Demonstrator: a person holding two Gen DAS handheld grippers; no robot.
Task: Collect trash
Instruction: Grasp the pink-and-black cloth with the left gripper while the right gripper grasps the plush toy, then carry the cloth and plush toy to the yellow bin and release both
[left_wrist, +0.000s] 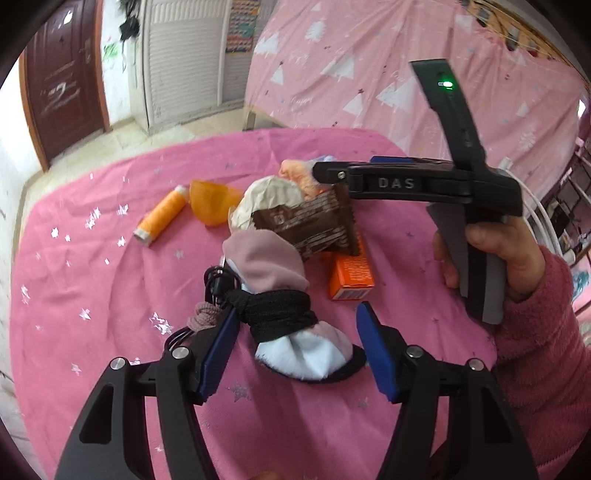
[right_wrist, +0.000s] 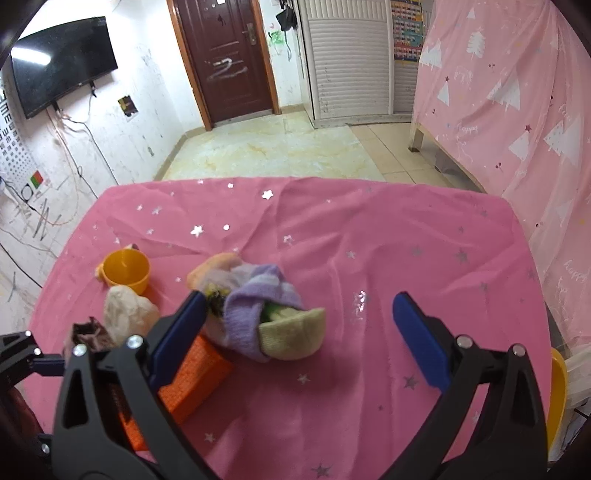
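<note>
The brown wrapper hangs above the orange box, which lies on the pink-covered bench. In the left wrist view the right claw appears to pinch the wrapper's top edge, yet its own camera shows its jaws spread, so I cannot tell. The left claw is spread around a sock bundle just in front of the box.

A crumpled brown wrapper stands tilted. A white paper ball touches it at ten o'clock, and an orange box lies flat at five o'clock.
</note>
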